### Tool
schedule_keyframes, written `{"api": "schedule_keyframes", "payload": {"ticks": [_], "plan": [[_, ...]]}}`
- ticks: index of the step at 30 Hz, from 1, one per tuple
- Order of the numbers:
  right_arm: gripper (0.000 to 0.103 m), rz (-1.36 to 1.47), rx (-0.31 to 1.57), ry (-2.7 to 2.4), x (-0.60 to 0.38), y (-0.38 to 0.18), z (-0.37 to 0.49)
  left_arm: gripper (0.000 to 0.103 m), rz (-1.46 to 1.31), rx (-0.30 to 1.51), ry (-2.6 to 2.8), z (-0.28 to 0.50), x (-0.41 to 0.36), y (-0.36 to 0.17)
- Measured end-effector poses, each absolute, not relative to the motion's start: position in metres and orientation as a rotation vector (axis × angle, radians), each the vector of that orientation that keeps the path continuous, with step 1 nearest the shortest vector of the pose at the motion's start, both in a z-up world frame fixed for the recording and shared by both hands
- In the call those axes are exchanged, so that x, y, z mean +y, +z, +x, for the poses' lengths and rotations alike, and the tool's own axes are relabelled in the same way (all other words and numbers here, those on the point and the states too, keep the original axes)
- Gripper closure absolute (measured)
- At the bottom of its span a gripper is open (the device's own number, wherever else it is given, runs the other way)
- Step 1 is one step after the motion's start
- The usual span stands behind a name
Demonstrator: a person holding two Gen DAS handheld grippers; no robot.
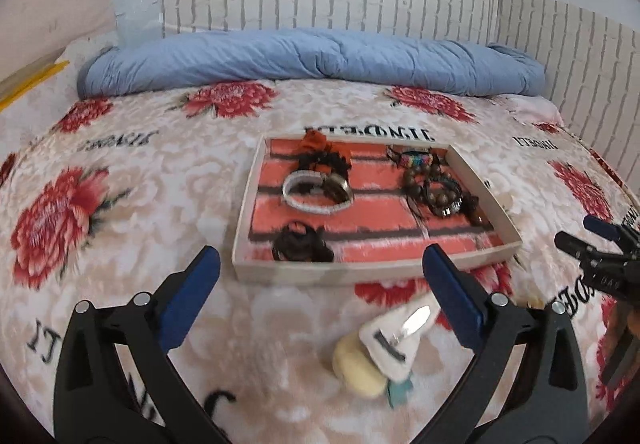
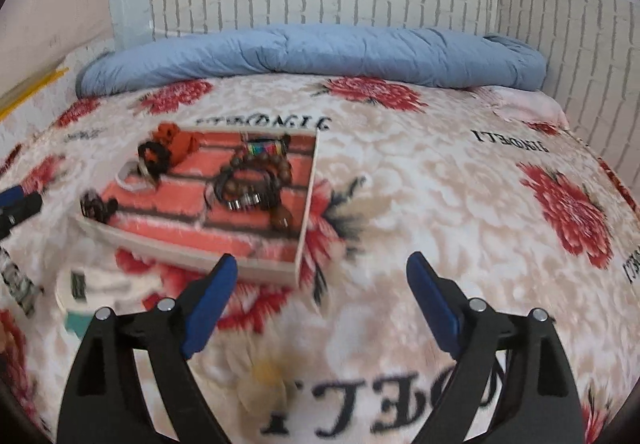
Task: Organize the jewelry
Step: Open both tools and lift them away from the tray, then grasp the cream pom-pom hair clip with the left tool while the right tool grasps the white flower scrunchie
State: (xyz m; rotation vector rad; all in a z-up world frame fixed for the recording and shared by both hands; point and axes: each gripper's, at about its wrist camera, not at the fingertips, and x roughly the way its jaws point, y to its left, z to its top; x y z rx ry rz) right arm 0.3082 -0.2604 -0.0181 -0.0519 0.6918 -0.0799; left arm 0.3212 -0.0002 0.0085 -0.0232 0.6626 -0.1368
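Observation:
A shallow tray with an orange striped lining lies on the bed and holds jewelry: a white bangle, brown bead bracelets, a rainbow band, black hair ties. The tray also shows in the right wrist view. A white pouch with a clip and a cream round piece lie on the blanket in front of it. My left gripper is open and empty above them. My right gripper is open and empty, right of the tray.
A floral blanket covers the bed. A rolled blue quilt lies along the brick-pattern wall at the back. The right gripper shows at the right edge of the left view.

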Motion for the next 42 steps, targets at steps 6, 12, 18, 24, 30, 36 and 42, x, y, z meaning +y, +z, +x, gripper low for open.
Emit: {"api": "schedule_keyframes", "payload": {"ticks": [6,12,18,24,30,36,42], "plan": [[0.018,-0.036,0.721,-0.081,-0.256,-0.04,0.289,0.005,-0.061,0.712,-0.136,0.309,0.001,-0.017],[0.018,-0.018,0.758,-0.077,-0.251,-0.059,0.285,0.005,-0.071,0.729,-0.126,0.303,0.0,-0.033],[0.018,-0.03,0.786,-0.077,-0.246,-0.067,0.289,0.005,-0.045,0.748,-0.148,0.303,-0.01,-0.04],[0.018,-0.005,0.832,-0.076,-0.251,-0.077,0.296,0.005,-0.059,0.796,-0.182,0.31,-0.014,-0.054],[0.029,-0.024,0.854,-0.057,-0.245,-0.081,0.302,0.01,-0.063,0.804,-0.217,0.314,-0.02,-0.054],[0.05,0.01,0.876,-0.039,-0.249,-0.084,0.306,0.027,-0.064,0.857,-0.244,0.323,-0.027,-0.065],[0.061,0.025,0.882,-0.024,-0.248,-0.086,0.309,0.05,-0.104,0.898,-0.273,0.327,-0.024,-0.074]]}}
